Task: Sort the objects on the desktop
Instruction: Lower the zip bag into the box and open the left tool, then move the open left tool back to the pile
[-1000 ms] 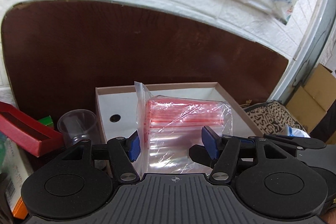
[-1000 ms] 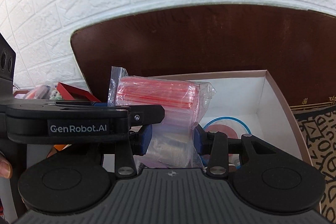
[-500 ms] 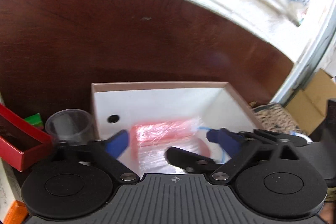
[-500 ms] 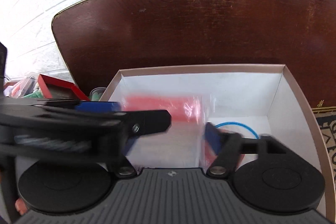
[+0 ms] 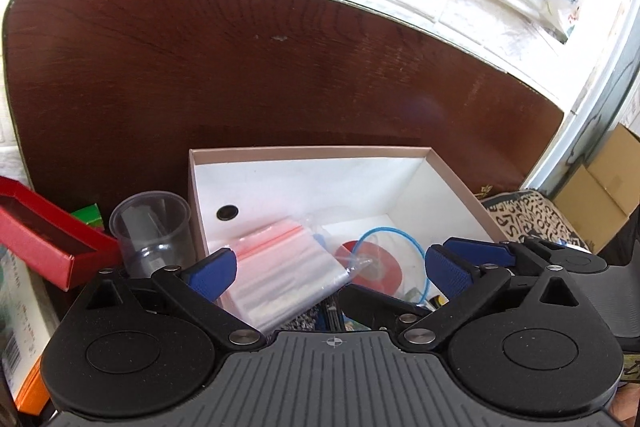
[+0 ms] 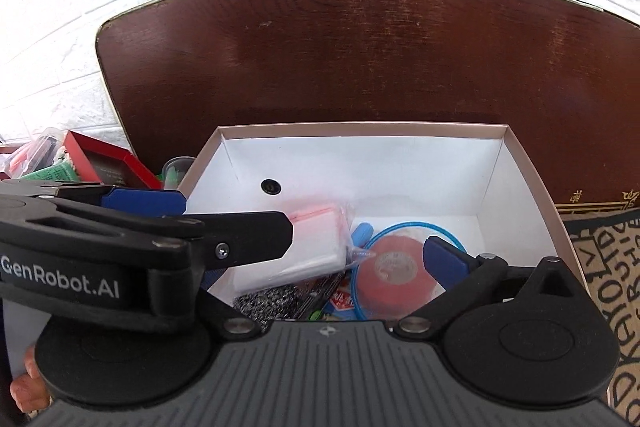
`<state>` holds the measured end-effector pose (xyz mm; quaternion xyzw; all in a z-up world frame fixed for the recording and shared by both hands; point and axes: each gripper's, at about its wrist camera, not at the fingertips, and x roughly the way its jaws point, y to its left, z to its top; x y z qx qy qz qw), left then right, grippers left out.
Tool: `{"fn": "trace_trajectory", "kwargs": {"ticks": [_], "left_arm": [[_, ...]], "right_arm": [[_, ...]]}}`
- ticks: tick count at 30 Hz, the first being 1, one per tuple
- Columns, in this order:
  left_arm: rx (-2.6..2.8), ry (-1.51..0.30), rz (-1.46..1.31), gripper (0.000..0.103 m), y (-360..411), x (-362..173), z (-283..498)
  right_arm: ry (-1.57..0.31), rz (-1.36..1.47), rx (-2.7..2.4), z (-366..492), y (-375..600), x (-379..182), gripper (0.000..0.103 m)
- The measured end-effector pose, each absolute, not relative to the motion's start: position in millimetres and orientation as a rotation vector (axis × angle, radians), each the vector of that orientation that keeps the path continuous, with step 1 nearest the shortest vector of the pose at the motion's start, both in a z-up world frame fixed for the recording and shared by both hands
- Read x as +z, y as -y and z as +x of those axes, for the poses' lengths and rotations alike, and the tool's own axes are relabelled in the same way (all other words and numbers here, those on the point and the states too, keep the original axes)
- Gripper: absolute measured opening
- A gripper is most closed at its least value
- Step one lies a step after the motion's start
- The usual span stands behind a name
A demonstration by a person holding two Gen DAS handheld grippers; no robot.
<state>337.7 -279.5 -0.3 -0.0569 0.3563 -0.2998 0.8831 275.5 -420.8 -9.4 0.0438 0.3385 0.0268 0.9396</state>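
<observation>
A clear packet of red-striped zip bags (image 5: 280, 267) (image 6: 316, 243) lies loose inside the white open box (image 5: 312, 150) (image 6: 360, 126), on its left side, on other small items. Beside it sit a red tape roll (image 5: 376, 263) (image 6: 394, 275) and a thin blue ring (image 6: 416, 225). My left gripper (image 5: 330, 269) hangs over the box, wide open, its pads clear of the packet. My right gripper (image 6: 320, 267) is also over the box; its jaws are opening, with nothing pressed between them. One of the left gripper's fingers (image 6: 248, 239) crosses the right wrist view and hides the right gripper's left pad.
A clear plastic cup (image 5: 150, 227), a red box (image 5: 44, 239) and a green box (image 5: 86, 215) crowd the box's left side. A patterned cloth (image 5: 532, 215) and a cardboard carton (image 5: 600, 195) lie to the right. Dark brown wood (image 5: 280, 67) stretches behind the box to a white brick wall.
A second ago both grippers held the packet upright above the box. Both have opened, and the packet has dropped into the box and lies flat.
</observation>
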Motion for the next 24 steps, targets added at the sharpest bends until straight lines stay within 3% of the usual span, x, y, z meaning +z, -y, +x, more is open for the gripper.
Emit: {"fn": "trace_trajectory", "kwargs": {"ticks": [11,24], "left_arm": [[-0.611,-0.705,-0.147,0.103,263,22,300],[-0.613,-0.552,-0.152,0.103,195,46,190]], "right_arm": [[-0.642,0.105,0.074,238,408,21,0.103],[-0.529,0.073,0.151,150,341,46,0.103]]}}
